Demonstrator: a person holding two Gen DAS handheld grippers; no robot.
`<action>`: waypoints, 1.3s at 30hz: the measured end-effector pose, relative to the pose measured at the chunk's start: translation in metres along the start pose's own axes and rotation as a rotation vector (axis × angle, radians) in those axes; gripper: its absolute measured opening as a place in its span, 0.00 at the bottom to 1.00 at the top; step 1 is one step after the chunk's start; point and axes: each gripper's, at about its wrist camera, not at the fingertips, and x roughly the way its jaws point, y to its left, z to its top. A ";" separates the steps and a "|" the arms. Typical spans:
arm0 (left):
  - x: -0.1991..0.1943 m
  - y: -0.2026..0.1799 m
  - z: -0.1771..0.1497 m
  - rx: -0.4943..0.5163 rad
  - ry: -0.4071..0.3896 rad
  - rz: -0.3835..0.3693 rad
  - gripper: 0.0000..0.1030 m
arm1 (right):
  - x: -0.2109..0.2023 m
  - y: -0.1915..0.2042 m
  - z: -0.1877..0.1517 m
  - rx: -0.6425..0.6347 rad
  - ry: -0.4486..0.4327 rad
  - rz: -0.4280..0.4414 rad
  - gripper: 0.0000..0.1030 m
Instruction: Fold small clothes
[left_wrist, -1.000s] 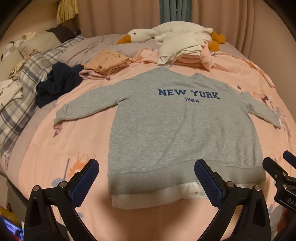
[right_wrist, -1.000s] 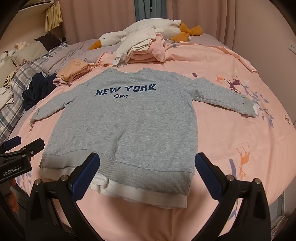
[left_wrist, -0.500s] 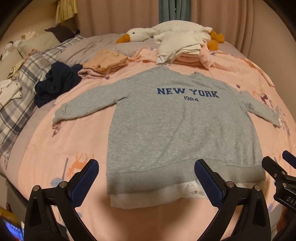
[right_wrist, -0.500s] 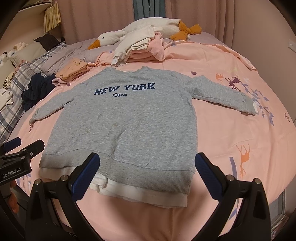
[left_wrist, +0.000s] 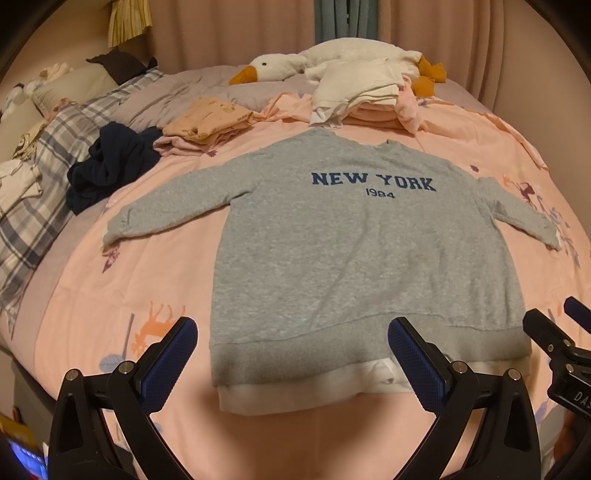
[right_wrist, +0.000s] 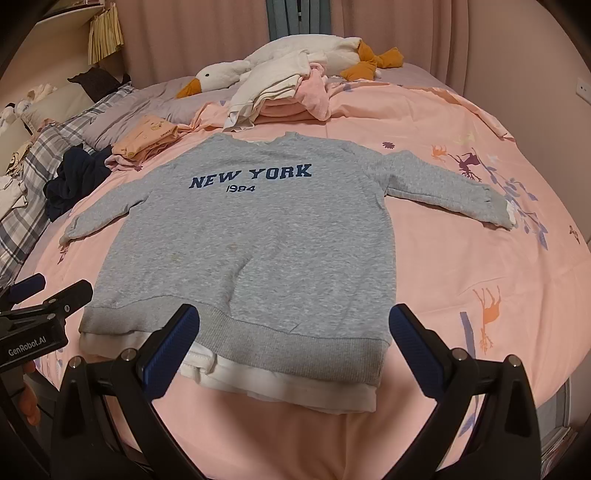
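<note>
Grey "NEW YORK 1984" sweatshirt (left_wrist: 354, 251) spread flat, front up, across the middle of both views on the pink printed duvet (left_wrist: 122, 295), both sleeves stretched outward. White under-layer hem (left_wrist: 295, 395) showing below the grey ribbed band at lower centre.

Left gripper (left_wrist: 291, 363) at the bottom of the left wrist view, jaws spread wide, holding nothing, blue pads (left_wrist: 168, 363) framing the hem's left half; touching the cloth or hovering above it, hard to tell. Right gripper (right_wrist: 295, 354) likewise wide apart and empty, at the bottom of its view, framing the hem's right part.

Stack of folded cream and pink clothes (left_wrist: 369, 96) just above the collar, upper centre. White goose plush (left_wrist: 295, 66) behind the stack. Folded peach garment (left_wrist: 207, 123) and crumpled navy garment (left_wrist: 107, 166) in the upper left. Plaid bedding (left_wrist: 33, 199) along the left edge.
</note>
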 end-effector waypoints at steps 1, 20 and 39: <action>0.000 0.000 0.000 0.000 0.000 -0.001 0.99 | 0.000 0.000 0.000 0.000 0.000 0.000 1.00; 0.002 -0.001 -0.002 0.002 0.008 -0.002 0.99 | 0.002 0.002 -0.001 -0.001 0.003 -0.001 1.00; 0.007 -0.004 -0.006 0.007 0.014 0.000 0.99 | 0.003 0.003 -0.002 -0.001 0.005 -0.001 1.00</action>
